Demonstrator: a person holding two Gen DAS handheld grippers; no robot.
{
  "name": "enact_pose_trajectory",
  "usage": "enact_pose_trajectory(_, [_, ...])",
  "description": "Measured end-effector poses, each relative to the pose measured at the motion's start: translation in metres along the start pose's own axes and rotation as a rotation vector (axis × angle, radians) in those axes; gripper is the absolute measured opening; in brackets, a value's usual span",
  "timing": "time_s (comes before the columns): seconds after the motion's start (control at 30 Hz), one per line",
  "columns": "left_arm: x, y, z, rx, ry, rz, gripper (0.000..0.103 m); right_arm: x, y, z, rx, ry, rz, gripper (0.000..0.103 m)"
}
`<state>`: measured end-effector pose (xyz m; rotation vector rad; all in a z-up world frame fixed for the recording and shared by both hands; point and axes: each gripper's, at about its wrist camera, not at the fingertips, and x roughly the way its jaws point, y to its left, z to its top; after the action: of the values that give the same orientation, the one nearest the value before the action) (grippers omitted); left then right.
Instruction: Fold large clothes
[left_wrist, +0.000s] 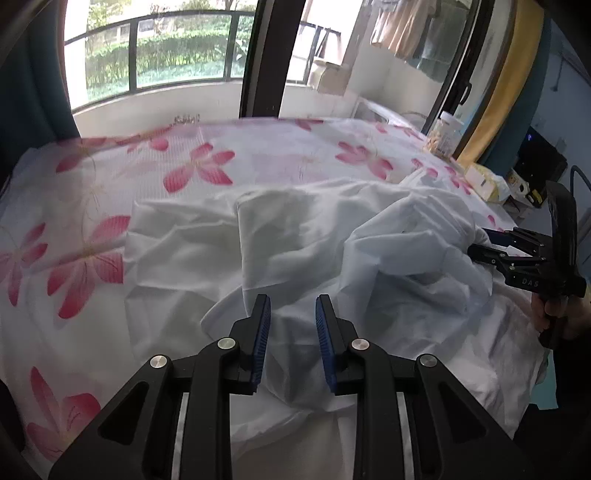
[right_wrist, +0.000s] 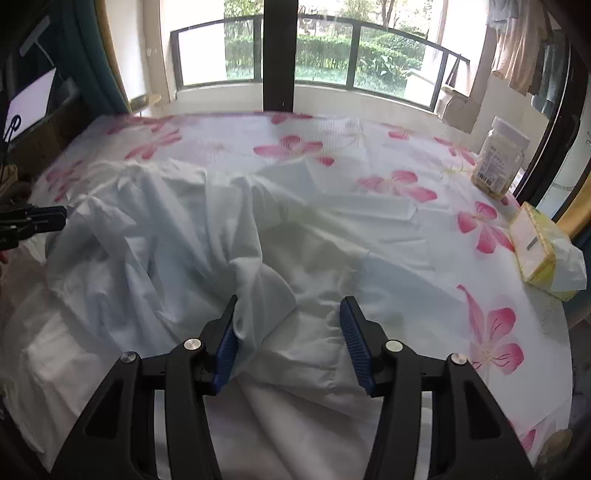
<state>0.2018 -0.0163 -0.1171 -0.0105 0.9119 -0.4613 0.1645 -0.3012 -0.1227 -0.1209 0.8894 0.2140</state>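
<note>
The crumpled white cotton garment (right_wrist: 207, 236) lies unfolded on the flower-print bed (right_wrist: 406, 177); left tool (left_wrist: 292, 317) narrow and empty, right tool (right_wrist: 288, 314) wide, gripping nothing.

One white garment (right_wrist: 229, 236) lay crumpled on one flowered sheet (right_wrist: 369, 147). Two grippers were counted: left gripper (left_wrist: 292, 317), right gripper (right_wrist: 288, 314). One plastic jar (right_wrist: 498, 162) and one tissue pack (right_wrist: 543, 251) sat near edge.
</note>
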Motion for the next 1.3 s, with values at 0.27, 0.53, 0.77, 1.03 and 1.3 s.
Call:
enact_pose_trajectory(0.27, [0.008, -0.003, -0.008, 0.013, -0.009, 0.042, 0.027, 0.007, -0.001, -0.007, 0.006, -0.021, -0.022, 0.058])
enact_pose_trajectory(0.53, [-0.019, -0.001, -0.004, -0.039, -0.082, 0.061, 0.027, 0.000, -0.003, -0.003, 0.030, -0.003, -0.012, 0.064])
enact_pose_trajectory(0.77, [-0.061, -0.004, -0.012, -0.063, -0.170, 0.079, 0.027, -0.040, -0.002, -0.005, 0.047, -0.083, -0.046, 0.092])
enact_pose_trajectory(1.03, [-0.108, -0.010, -0.041, -0.101, -0.247, 0.082, 0.038, -0.085, 0.004, -0.021, 0.047, -0.141, -0.075, 0.092])
enact_pose_trajectory(1.3, [-0.137, -0.012, -0.086, -0.153, -0.265, 0.102, 0.044, -0.111, -0.001, -0.052, 0.070, -0.160, -0.098, 0.092])
